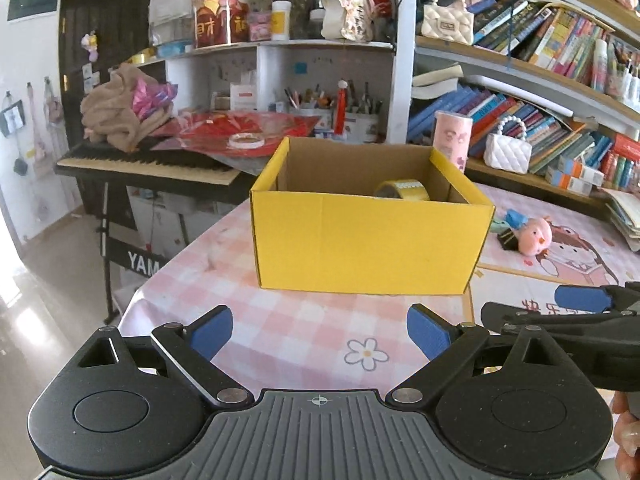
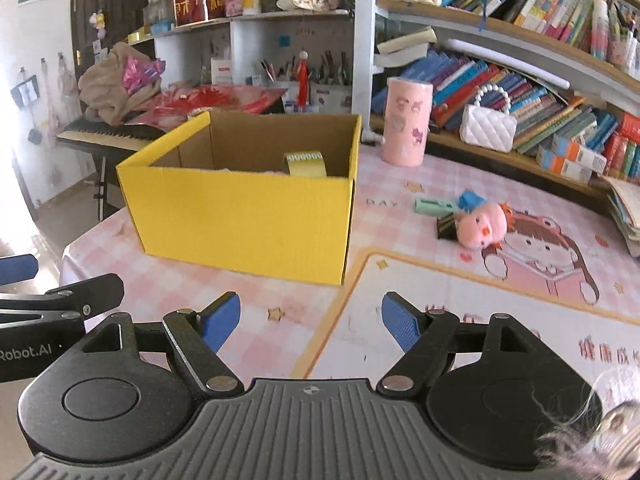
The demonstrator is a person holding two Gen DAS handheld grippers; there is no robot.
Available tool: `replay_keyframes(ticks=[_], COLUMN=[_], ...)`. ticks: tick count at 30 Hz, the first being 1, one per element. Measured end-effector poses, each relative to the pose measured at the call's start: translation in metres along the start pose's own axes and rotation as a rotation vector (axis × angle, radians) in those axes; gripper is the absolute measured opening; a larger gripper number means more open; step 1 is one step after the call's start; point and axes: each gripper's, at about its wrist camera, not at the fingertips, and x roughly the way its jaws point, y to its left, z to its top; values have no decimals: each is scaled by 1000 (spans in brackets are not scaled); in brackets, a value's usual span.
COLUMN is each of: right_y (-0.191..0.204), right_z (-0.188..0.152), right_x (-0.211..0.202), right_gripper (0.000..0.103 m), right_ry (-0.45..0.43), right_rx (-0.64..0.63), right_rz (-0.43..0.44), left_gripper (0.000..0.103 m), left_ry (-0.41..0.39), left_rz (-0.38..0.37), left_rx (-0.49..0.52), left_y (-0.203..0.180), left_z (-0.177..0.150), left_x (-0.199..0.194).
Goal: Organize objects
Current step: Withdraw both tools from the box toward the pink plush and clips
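Left wrist view: keyboard (image 1: 148, 160) behind the table (image 1: 288, 320) at left, piled with a brown cloth (image 1: 116, 112) and red sheets, a white tape ring (image 1: 246, 141) on top. Bookshelf (image 1: 520, 92) at right, with a white bag (image 1: 507, 151) and a pink cylinder (image 1: 452, 138) near it. Yellow box (image 1: 368, 236) straight ahead, open-topped, plain cardboard inside, a yellow tape roll (image 1: 402, 190) standing within. Pink plush (image 1: 534, 236) right of the box, beside small blue and black items. Left gripper (image 1: 320, 334) spread wide, holding nothing. Right gripper's arm crossing the lower right corner.

Right wrist view: box (image 2: 244, 220) ahead-left on the table (image 2: 440, 300), roll (image 2: 306, 164) near its far right wall. Plush (image 2: 480, 230) lying well right of the box, touching a green strip (image 2: 434, 205) and a black clip. Pink cylinder (image 2: 406, 122) upright behind. Right gripper (image 2: 312, 322) spread, empty.
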Motion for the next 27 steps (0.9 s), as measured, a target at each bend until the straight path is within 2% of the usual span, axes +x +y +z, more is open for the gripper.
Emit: replay_keyframes(ticks=[18,27], right_y=[-8,-32], right_z=[-35,-50], right_x=[-34,-48], right_gripper=[77,77], right_ry=[16,20], right_rx=[59,161], right_rz=[-116,-211], left_gripper=[96,96], left_ry=[51,56], left_rz=[-103,-168], left_rx=[30,81], left_y=[-11,-27], left_z=[-20,-23], left_x=[-10,-10])
